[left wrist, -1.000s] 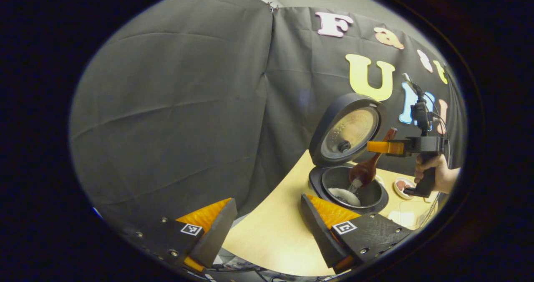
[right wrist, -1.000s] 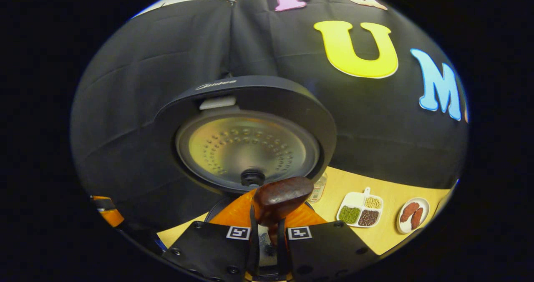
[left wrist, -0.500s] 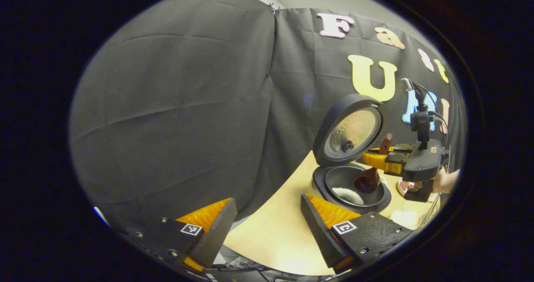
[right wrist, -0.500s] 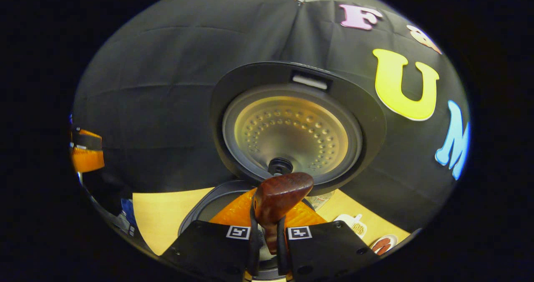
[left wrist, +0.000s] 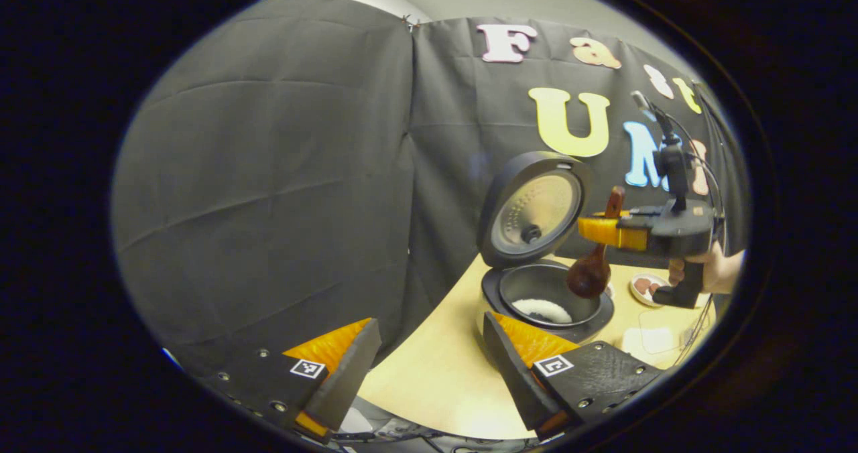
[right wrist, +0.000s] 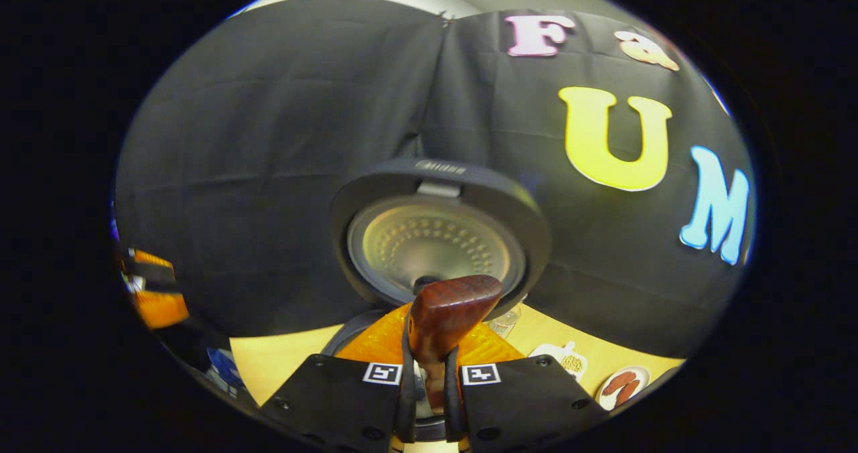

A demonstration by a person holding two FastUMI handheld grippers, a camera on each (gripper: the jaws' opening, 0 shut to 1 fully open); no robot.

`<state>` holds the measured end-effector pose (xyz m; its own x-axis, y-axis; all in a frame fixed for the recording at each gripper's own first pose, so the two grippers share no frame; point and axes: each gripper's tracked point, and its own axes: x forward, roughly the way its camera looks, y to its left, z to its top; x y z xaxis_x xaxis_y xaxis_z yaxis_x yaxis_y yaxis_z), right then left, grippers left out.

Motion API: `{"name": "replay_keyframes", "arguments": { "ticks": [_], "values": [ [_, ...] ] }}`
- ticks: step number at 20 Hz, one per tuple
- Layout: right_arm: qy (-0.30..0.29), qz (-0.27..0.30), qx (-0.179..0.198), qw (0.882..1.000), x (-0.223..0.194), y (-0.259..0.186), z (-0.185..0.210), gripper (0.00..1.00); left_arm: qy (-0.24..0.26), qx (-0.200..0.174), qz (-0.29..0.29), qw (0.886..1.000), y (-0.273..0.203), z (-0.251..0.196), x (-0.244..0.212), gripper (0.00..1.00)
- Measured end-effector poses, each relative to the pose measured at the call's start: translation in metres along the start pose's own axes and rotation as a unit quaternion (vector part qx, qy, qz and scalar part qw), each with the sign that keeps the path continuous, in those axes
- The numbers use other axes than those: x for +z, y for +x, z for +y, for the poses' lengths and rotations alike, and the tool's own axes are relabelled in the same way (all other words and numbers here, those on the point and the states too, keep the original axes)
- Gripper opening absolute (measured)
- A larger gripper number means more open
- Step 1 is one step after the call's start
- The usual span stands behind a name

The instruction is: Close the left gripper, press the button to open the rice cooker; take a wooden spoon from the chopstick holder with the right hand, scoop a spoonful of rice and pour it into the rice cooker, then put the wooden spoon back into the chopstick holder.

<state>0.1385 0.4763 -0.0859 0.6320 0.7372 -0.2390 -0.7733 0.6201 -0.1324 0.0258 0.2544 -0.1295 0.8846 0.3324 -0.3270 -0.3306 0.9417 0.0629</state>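
The black rice cooker (left wrist: pixel 499 291) stands on the wooden table (left wrist: pixel 436 379) with its lid (left wrist: pixel 533 208) raised. White rice (left wrist: pixel 541 310) lies in its pot. My right gripper (left wrist: pixel 603 230) is shut on the handle of the wooden spoon (left wrist: pixel 593 269). The spoon's bowl hangs down over the pot's right rim. In the right gripper view the spoon handle (right wrist: pixel 450 309) sticks up between the fingers of my right gripper (right wrist: pixel 432 349), facing the lid (right wrist: pixel 436 238). My left gripper (left wrist: pixel 429 366) stands open near the table's front edge, short of the cooker.
A plate of sausages (right wrist: pixel 623 386), a divided tray of beans (right wrist: pixel 566 359) and a small glass jar (right wrist: pixel 506 319) sit on the table beyond the cooker. A hand (left wrist: pixel 720 272) holds the right gripper. The left gripper (right wrist: pixel 157 302) appears at the far left.
The right gripper has lifted the spoon out of the pot, where rice was falling from it a second ago. The spoon's bowl now hangs above the rim. The left gripper stays open.
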Motion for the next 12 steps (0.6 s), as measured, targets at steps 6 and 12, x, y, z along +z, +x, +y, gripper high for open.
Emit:
{"name": "replay_keyframes", "arguments": {
  "ticks": [6, 12],
  "values": [
    [0.098, -0.037, -0.050, 0.993, 0.034, -0.085, -0.075, 0.18, 0.025, -0.055, -0.012, 0.998, -0.008, -0.070, 0.010, 0.98],
    [0.223, -0.051, -0.143, 0.963, 0.004, -0.185, -0.183, 0.18, 0.039, -0.115, -0.014, 0.993, -0.019, -0.146, 0.016, 0.97]
  ]
}}
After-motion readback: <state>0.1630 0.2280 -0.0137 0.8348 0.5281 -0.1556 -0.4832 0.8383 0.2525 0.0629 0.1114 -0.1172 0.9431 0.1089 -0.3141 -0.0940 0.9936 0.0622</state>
